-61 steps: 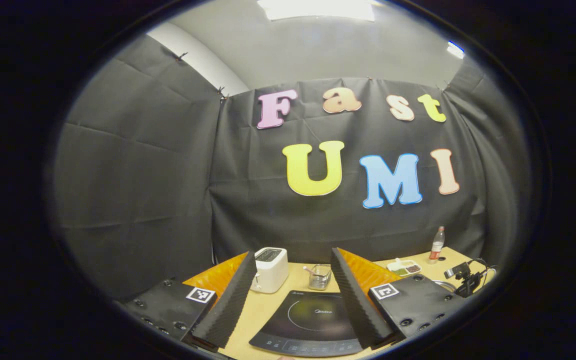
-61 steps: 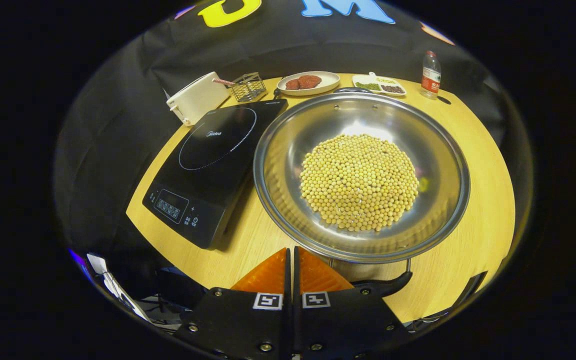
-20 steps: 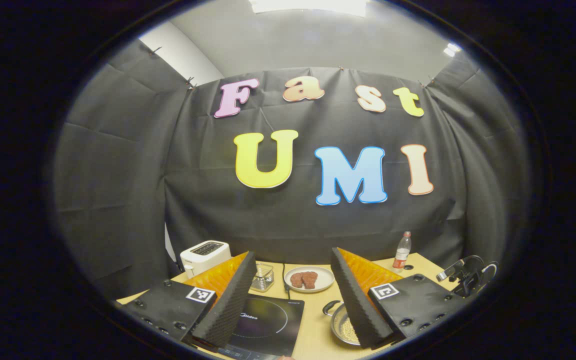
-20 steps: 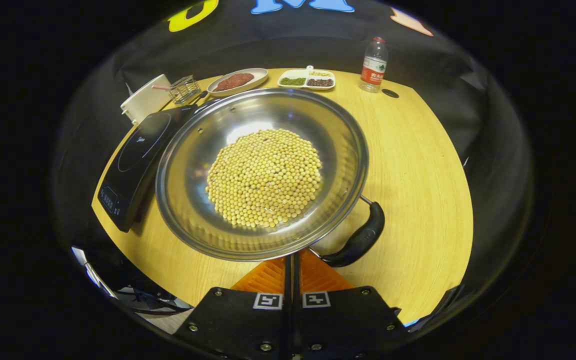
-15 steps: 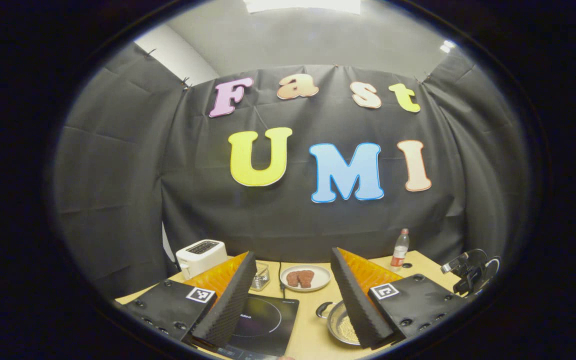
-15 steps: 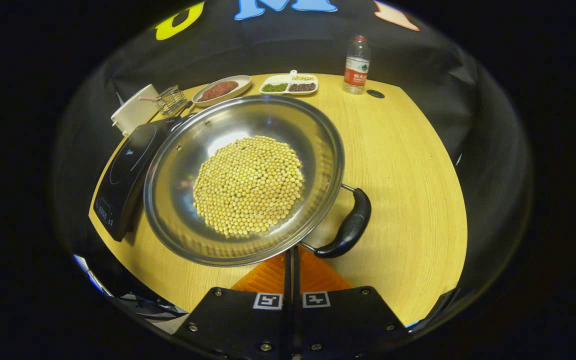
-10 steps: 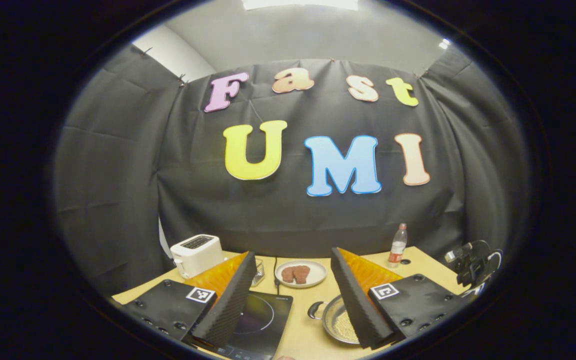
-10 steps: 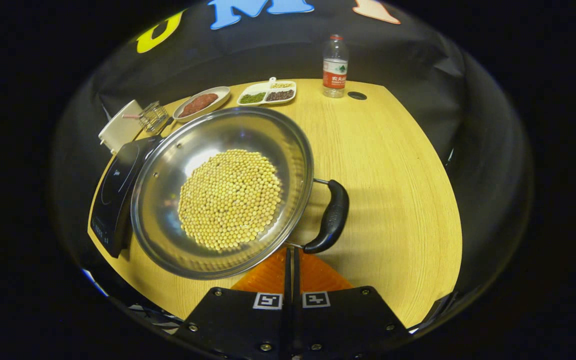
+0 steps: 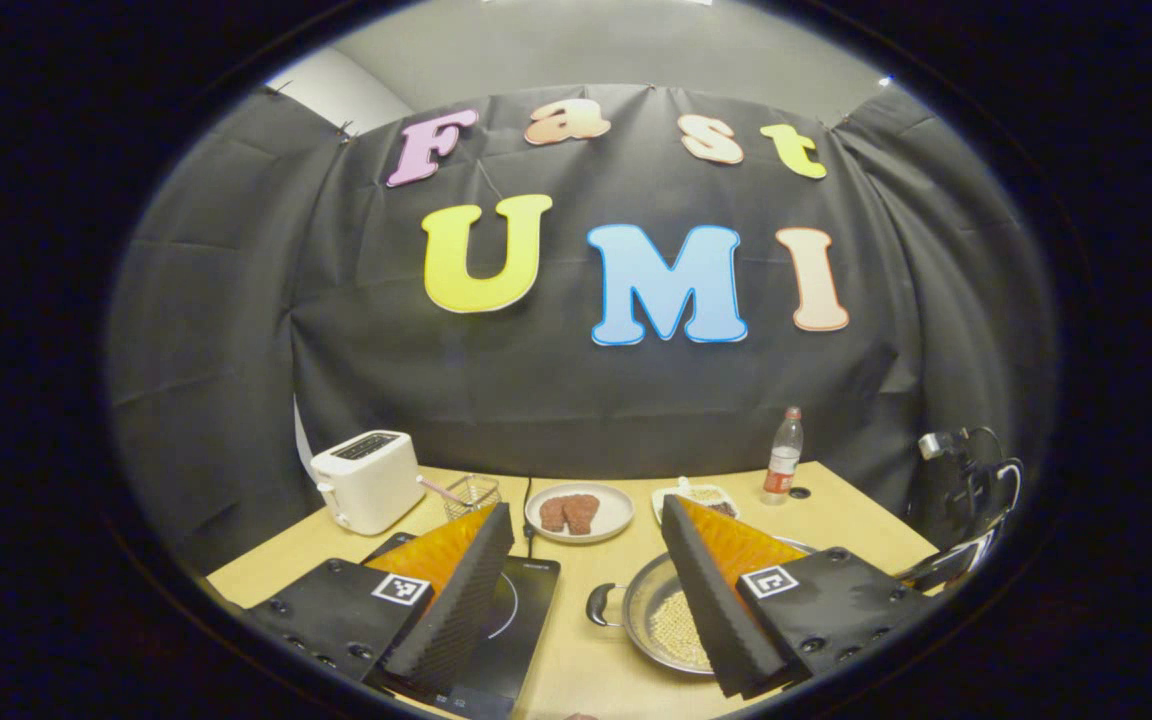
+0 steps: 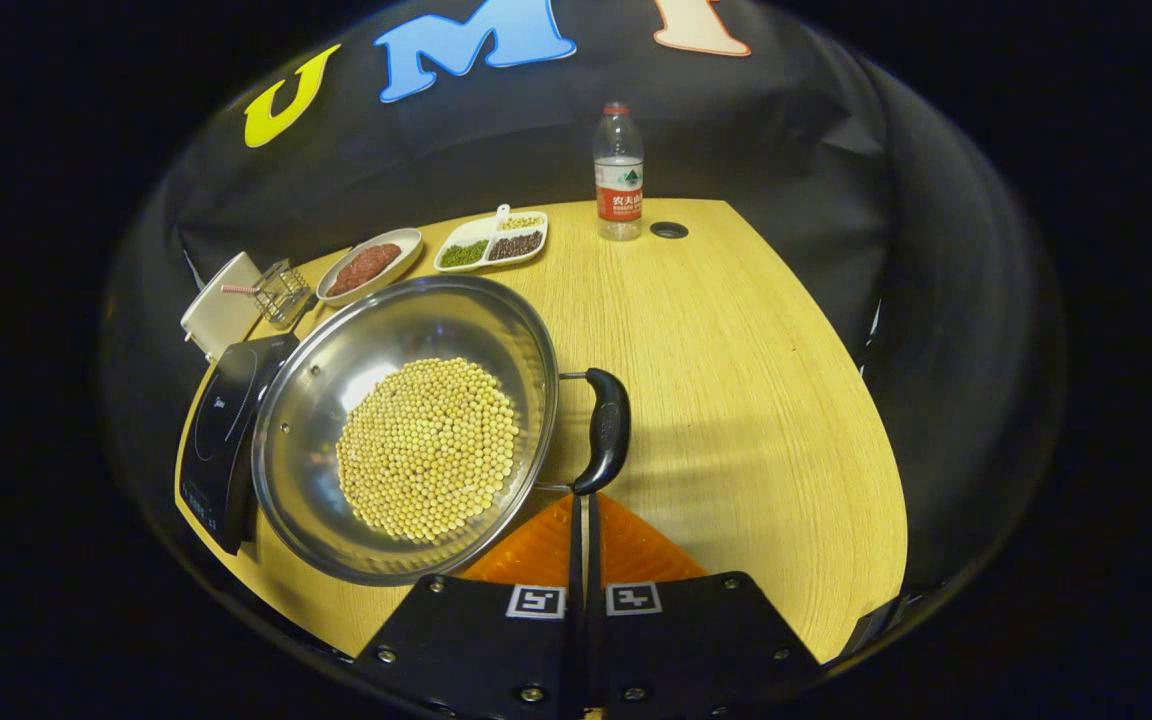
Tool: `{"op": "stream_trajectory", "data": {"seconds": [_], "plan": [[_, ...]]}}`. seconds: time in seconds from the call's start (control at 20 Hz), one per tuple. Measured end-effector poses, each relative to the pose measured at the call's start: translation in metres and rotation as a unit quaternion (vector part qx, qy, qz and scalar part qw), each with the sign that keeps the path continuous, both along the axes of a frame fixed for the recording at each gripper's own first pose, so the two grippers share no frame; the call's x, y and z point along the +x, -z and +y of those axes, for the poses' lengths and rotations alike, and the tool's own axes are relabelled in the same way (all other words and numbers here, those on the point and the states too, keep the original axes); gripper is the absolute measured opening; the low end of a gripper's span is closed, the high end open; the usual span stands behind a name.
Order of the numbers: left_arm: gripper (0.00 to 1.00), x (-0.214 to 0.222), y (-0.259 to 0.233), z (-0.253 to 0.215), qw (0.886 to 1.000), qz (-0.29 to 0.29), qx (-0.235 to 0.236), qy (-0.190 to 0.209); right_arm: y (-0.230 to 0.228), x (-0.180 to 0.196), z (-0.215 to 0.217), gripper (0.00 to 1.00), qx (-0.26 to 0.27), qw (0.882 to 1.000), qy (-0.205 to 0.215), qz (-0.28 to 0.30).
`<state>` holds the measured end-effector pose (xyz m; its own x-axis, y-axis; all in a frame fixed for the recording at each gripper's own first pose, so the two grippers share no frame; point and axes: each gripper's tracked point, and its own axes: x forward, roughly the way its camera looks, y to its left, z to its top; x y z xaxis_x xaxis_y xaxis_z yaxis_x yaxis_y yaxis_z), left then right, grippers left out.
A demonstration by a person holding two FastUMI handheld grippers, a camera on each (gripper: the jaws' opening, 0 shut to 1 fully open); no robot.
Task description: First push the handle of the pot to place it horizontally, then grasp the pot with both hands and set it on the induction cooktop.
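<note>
Pot (image 10: 406,430), a wide steel pan heaped with pale yellow beans (image 10: 428,447), sits on the wooden table (image 10: 736,400) just right of the induction cooktop (image 10: 221,430), its rim overlapping the cooktop's edge in the right gripper view. That view looks down on the pan and shows its black right-hand handle (image 10: 604,430), running near to far along the pot's right side. The right gripper (image 10: 582,510) hangs at the table's near edge with its fingers pressed together and nothing between them, the tips just below the near end of that handle; whether they touch it cannot be told.

The left gripper view sits lower and looks across the table toward the far wall. It shows the left gripper (image 9: 586,575) with its fingers spread wide and holding nothing, above the near part of the table. Between those fingers lie the cooktop (image 9: 526,620) and the pot's (image 9: 661,620) opposite handle (image 9: 601,605), a dark loop on the side facing the cooktop, which the other view hides behind the pan's rim. Here pot and cooktop appear apart, with bare table between them.

Along the far side stand a white toaster (image 9: 364,480), a small wire basket (image 9: 471,492), a plate of reddish meat (image 9: 578,512), a divided dish (image 10: 491,242) of green and dark beans, and a water bottle (image 10: 620,185).
</note>
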<state>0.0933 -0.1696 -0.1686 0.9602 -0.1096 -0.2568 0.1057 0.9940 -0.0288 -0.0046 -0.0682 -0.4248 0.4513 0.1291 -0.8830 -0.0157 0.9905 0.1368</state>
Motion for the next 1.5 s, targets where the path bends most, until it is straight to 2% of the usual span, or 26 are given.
{"op": "stream_trajectory", "data": {"seconds": [0.15, 0.25, 0.35, 0.4, 0.45, 0.8, 0.9, 1.1, 1.15, 1.5], "plan": [[0.94, 0.004, 0.013, -0.009, 1.000, 0.009, -0.003, 0.010, -0.026, 0.014, -0.007, 0.01, 0.003, 0.998, 0.019, -0.064], [0.97, 0.009, 0.025, -0.016, 1.000, 0.018, -0.005, 0.020, -0.044, 0.029, -0.003, 0.10, 0.011, 0.993, 0.024, -0.113], [0.97, 0.013, 0.039, -0.024, 0.999, 0.030, -0.006, 0.031, -0.051, 0.033, -0.002, 0.60, 0.002, 0.990, 0.019, -0.140], [0.97, 0.017, 0.046, -0.029, 0.999, 0.038, -0.007, 0.037, -0.054, 0.032, -0.001, 0.98, -0.004, 0.989, 0.012, -0.145], [0.97, 0.019, 0.052, -0.032, 0.998, 0.044, -0.008, 0.042, -0.051, 0.035, -0.001, 1.00, -0.009, 0.989, 0.008, -0.148], [1.00, 0.032, 0.112, -0.052, 0.993, 0.100, 0.006, 0.065, -0.037, 0.047, 0.000, 1.00, -0.012, 0.990, 0.001, -0.144], [0.98, 0.038, 0.130, -0.053, 0.991, 0.116, 0.014, 0.067, -0.031, 0.050, -0.001, 1.00, -0.015, 0.990, 0.001, -0.140], [1.00, 0.054, 0.168, -0.053, 0.986, 0.153, 0.020, 0.064, -0.018, 0.058, -0.003, 1.00, -0.019, 0.992, 0.005, -0.128], [0.98, 0.056, 0.176, -0.052, 0.985, 0.163, 0.019, 0.063, -0.016, 0.060, -0.003, 1.00, -0.021, 0.992, 0.006, -0.126], [0.98, 0.067, 0.220, -0.050, 0.976, 0.210, 0.018, 0.060, 0.011, 0.064, -0.003, 1.00, -0.031, 0.994, 0.003, -0.101]]}}
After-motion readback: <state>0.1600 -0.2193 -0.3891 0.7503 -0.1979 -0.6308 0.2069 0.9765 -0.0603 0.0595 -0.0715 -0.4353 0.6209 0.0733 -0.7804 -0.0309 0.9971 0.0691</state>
